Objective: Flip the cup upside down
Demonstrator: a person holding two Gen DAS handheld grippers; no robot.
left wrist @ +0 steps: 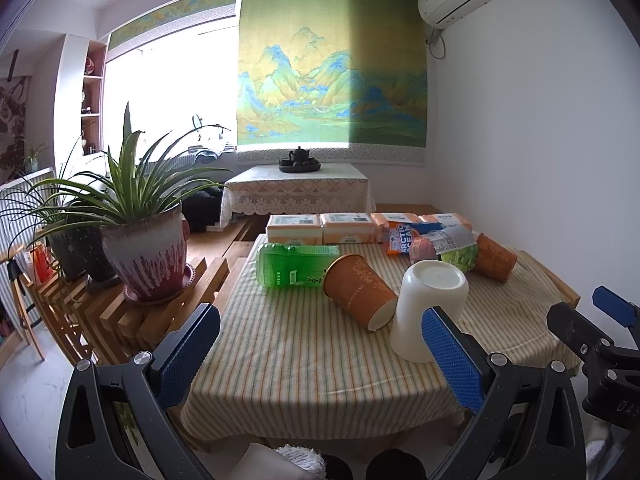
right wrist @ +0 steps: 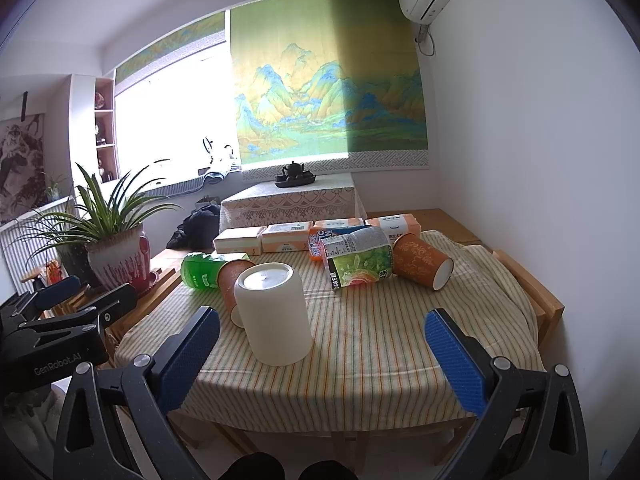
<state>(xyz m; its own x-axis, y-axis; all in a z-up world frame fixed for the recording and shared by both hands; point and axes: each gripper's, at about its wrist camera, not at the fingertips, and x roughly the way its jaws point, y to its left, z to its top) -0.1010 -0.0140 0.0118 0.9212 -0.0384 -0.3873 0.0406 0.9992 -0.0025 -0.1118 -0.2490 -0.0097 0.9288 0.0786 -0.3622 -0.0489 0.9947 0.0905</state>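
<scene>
A white cup (left wrist: 428, 308) stands upside down on the striped tablecloth (left wrist: 304, 360), its flat base facing up. It also shows in the right wrist view (right wrist: 274, 314). My left gripper (left wrist: 320, 356) is open and empty, back from the cup; its right finger's pad overlaps the cup's lower right in the left wrist view. My right gripper (right wrist: 322, 360) is open and empty, near the table's front edge, with the cup ahead and to the left. The right gripper also shows at the right edge of the left wrist view (left wrist: 592, 328).
Two orange paper cups (left wrist: 360, 292) (left wrist: 494, 258) lie on their sides. A green bottle (left wrist: 292, 266) and a labelled bottle (right wrist: 356, 260) lie nearby. Several tissue packs (left wrist: 320, 228) line the far edge. Potted plants (left wrist: 140, 248) stand on a wooden rack to the left.
</scene>
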